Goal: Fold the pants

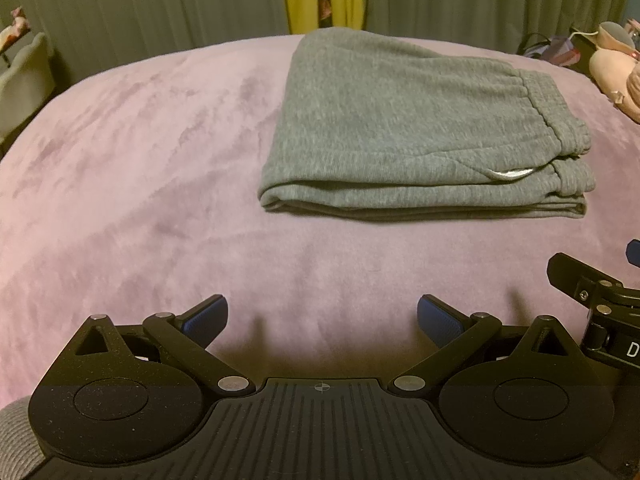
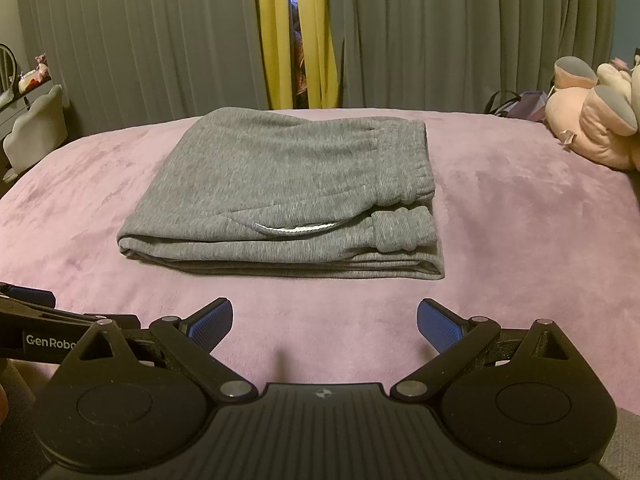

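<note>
Gaping wide, both grippers (image 1: pixel 322 316) (image 2: pixel 325 320) hold nothing near folded pants (image 2: pixel 288 196).

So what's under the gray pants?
The folded gray pants lie on a purple blanket; it shows all around them. The part right beneath them is covered, so anything there can't be seen.

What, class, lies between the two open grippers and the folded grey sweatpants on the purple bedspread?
Nothing visible. Only bare purple plush bedspread separates the right gripper and the left gripper from the folded grey knit sweatpants. The pink stuffed toy sits far off to the right.
</note>
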Tool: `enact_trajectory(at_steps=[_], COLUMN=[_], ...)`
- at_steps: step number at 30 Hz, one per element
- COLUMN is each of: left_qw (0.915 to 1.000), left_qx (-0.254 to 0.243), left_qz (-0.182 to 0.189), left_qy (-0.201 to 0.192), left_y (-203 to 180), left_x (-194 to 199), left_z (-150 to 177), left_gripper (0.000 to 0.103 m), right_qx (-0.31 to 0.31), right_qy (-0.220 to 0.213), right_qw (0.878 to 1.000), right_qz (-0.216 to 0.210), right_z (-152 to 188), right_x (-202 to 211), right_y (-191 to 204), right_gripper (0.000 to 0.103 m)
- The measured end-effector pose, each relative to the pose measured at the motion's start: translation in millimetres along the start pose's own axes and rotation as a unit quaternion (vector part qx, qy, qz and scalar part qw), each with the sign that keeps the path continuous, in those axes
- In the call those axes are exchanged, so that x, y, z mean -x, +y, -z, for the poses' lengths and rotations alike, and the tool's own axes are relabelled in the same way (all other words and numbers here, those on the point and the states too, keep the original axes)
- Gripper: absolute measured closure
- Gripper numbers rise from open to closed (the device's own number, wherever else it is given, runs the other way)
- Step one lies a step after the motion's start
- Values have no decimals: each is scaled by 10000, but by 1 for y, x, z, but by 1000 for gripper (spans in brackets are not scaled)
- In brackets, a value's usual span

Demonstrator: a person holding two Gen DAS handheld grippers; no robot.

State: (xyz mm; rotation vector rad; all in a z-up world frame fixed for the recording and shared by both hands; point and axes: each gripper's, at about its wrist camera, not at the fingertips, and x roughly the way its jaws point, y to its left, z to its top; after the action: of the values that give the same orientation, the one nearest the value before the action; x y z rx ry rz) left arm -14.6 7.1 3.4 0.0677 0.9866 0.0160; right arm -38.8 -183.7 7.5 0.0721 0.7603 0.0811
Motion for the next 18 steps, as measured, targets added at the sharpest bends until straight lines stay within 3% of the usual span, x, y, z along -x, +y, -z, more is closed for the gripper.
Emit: enact_trajectory(at_steps=[18], left_qw=[10000], left_qx=[23], left_qz=[54], left_qy=[17], left_y=[1], left_x=[-1], left_z=[0], left_gripper=[0], right_qx=[-12], right_qy=[35], right_qw=[10000], right_qz=[-13], right_z=[1], right_x=[-2], right_y=[-2], right_gripper=[4])
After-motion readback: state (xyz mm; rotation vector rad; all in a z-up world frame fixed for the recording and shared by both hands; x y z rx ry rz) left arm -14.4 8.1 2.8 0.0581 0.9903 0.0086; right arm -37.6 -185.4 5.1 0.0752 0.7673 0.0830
